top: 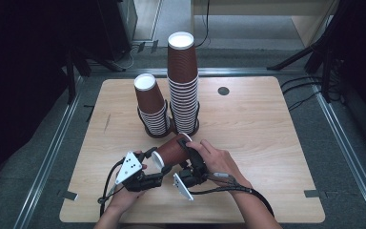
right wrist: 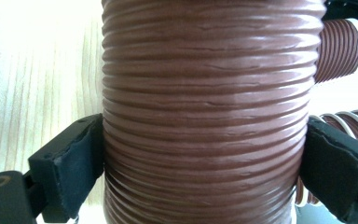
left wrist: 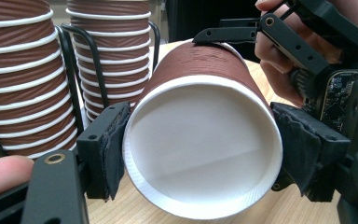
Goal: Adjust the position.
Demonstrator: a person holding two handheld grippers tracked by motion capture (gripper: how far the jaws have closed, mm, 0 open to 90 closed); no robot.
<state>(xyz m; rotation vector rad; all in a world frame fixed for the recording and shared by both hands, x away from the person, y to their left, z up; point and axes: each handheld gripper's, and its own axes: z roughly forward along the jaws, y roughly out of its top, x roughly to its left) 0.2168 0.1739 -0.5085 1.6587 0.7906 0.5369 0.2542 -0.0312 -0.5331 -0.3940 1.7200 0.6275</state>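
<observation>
Stacks: two cup towers, short stack [top: 151, 107] and tall stack [top: 183, 86], upper centre of table [top: 267, 143].
Loose cup [top: 171, 151]: one, lower centre, lying sideways.
Left gripper [top: 155, 160]: clamped on cup's base end.
Right gripper [top: 187, 150]: pads against cup's ribbed wall.

A light wooden table [top: 267, 143] stands on grey floor [top: 352, 157], dark surroundings beyond.

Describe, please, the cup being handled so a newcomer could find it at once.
On the wooden table, in front of the two racked cup stacks, one brown ribbed paper cup is held between both claws. Unlike its upright, nested neighbours, it lies sideways, alone.
</observation>
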